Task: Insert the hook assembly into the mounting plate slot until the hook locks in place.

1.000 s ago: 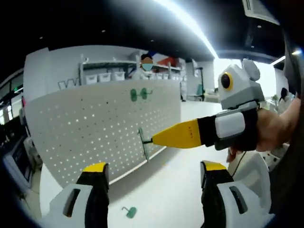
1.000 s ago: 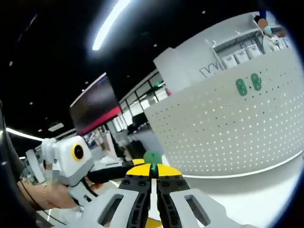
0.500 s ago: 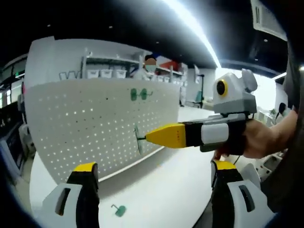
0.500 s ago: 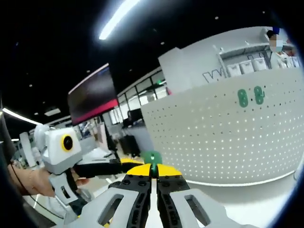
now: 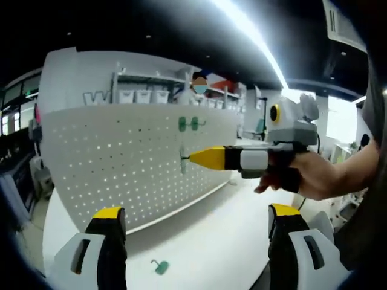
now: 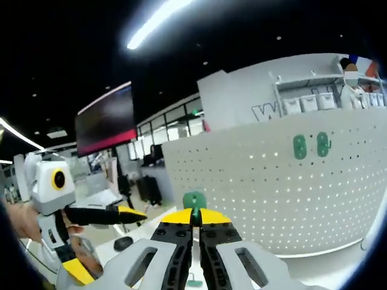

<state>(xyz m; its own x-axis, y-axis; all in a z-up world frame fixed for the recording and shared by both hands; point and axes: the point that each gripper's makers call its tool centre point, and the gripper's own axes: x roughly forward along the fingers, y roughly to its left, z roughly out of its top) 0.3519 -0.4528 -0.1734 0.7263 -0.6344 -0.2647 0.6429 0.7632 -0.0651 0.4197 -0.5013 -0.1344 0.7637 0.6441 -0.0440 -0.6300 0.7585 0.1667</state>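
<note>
In the left gripper view my left gripper [image 5: 192,220] rises from the bottom with its two yellow-tipped jaws spread wide and nothing between them, only bare white table [image 5: 224,241] showing in the gap. My right gripper [image 5: 208,157] comes in from the right, held level in my hand [image 5: 305,175], its yellow tips pressed together on a small green hook [image 5: 183,159]; the hook is so small against the bright white pegboard [image 5: 133,163] that I cannot tell whether it touches the board or sits just off it. Two more green hooks [image 5: 189,124] hang side by side high on the board, and a loose green hook [image 5: 159,266] lies flat on the table near the bottom edge, between my left jaws and well apart from the board. The board's lower edge runs across the table with open surface in front of it. In the right gripper view my own jaws are closed tight on the green hook [image 6: 194,200], whose rounded top pokes up above the yellow tips; the rest is hidden between them. The pegboard [image 6: 272,181] fills the right side, its right end cut off, with the hanging pair [image 6: 311,145] up high. My left gripper [image 6: 130,213] shows at the left, pointing right.
</note>
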